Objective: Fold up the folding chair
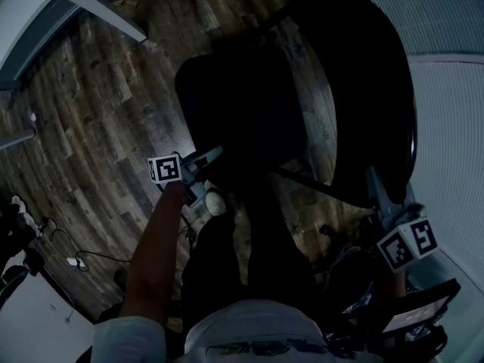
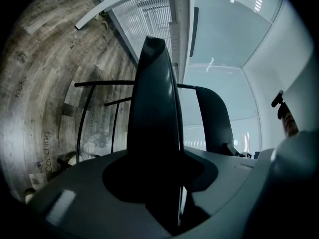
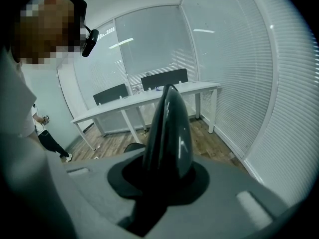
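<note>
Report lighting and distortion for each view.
Head view: underexposed, the folding chair a near-black shape against the wood floor. Left gripper view: strong fisheye bend, black vignette at the corners. Right gripper view: bright, evenly lit, window blinds curved by the lens.

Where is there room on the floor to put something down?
The wooden floor left of the folding chair is bare, up to the white bar at the top left. It is crowded at the lower left, where cables lie. On the right, little floor shows between the chair and the white blinds.
</note>
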`<act>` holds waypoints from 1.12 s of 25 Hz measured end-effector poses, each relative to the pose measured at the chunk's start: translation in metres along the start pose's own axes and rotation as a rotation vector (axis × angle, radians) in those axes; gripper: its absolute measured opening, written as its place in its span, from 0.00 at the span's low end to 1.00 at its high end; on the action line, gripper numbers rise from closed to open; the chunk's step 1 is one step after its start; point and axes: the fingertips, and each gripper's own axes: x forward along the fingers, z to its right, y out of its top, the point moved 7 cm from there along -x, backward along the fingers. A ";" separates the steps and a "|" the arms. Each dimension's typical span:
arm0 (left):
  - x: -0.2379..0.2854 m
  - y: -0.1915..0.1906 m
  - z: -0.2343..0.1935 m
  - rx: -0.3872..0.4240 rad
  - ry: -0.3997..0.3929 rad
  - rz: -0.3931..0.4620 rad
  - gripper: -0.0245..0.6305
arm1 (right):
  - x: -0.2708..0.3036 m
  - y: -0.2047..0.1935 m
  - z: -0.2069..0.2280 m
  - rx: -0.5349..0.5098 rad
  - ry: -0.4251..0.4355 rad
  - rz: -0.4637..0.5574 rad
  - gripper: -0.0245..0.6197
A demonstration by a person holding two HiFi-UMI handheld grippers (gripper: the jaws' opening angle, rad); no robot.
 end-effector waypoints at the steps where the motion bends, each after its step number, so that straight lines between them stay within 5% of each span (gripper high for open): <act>1: 0.003 0.000 0.005 -0.001 0.000 -0.008 0.29 | -0.001 0.001 -0.001 -0.006 -0.004 0.000 0.15; 28: 0.043 -0.004 0.090 0.021 0.101 -0.099 0.23 | -0.021 0.016 -0.031 0.023 -0.001 0.049 0.15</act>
